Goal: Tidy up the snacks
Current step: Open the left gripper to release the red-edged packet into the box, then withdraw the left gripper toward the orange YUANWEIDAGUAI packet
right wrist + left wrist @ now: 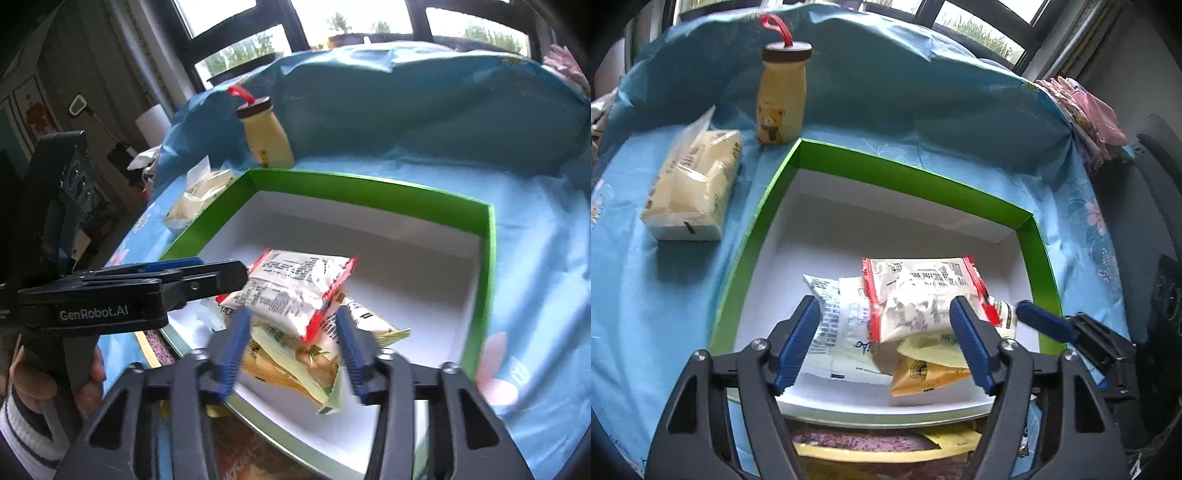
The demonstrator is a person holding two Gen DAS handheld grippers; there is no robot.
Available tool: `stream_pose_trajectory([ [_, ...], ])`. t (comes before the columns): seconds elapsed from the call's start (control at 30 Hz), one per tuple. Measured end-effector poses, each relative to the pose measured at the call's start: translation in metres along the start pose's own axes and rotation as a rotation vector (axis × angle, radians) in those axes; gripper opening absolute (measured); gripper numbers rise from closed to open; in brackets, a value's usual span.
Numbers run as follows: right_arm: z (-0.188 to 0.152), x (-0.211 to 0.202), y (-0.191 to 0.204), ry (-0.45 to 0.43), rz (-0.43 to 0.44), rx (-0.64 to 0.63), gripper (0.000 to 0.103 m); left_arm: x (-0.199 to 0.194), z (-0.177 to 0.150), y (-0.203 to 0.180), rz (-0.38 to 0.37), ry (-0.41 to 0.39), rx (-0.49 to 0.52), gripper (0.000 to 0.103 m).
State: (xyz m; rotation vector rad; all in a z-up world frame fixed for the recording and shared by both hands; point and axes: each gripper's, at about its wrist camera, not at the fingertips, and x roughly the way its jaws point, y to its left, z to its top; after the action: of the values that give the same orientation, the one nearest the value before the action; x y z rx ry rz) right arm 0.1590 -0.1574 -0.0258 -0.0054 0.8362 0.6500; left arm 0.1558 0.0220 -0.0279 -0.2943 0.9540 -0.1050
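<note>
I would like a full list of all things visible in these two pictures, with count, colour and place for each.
snack packets: at least four, white with red edges, white, yellow, orange; piled in the box's near part
box: one, green walls, white inside; on the cloth
bottle: one, yellow, brown cap, red loop; behind the box's far left corner
tissue pack: one, cream; left of the box
cloth: one, blue, flowered; under everything
left gripper: black, blue pads; open over the pile
right gripper: same colours; open over the pile

A home: floral blue tablecloth (923, 122), tissue pack (692, 186), windows (236, 37) behind
</note>
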Motion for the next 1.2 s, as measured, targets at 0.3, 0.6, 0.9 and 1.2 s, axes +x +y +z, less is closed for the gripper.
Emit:
stream_pose_trajectory([
  [0.3,-0.014,-0.04,0.005,-0.063,-0.057,-0.012,0.066,-0.024,-0.003,-0.01,0.076,-0.057,0.039,0.087],
  [0.6,-0.029,-0.077,0.019,-0.117,-0.072,-0.028,0.068,-0.048,-0.016,-0.023,0.107,-0.099,0.063,0.088],
  [0.9,-0.045,-0.102,0.028,-0.136,-0.03,-0.014,0.072,-0.074,-0.041,-0.035,0.113,-0.133,0.091,0.088],
  [1.2,-0.06,-0.114,0.034,-0.137,-0.004,-0.012,0.072,-0.097,-0.066,-0.039,0.11,-0.146,0.096,0.088],
])
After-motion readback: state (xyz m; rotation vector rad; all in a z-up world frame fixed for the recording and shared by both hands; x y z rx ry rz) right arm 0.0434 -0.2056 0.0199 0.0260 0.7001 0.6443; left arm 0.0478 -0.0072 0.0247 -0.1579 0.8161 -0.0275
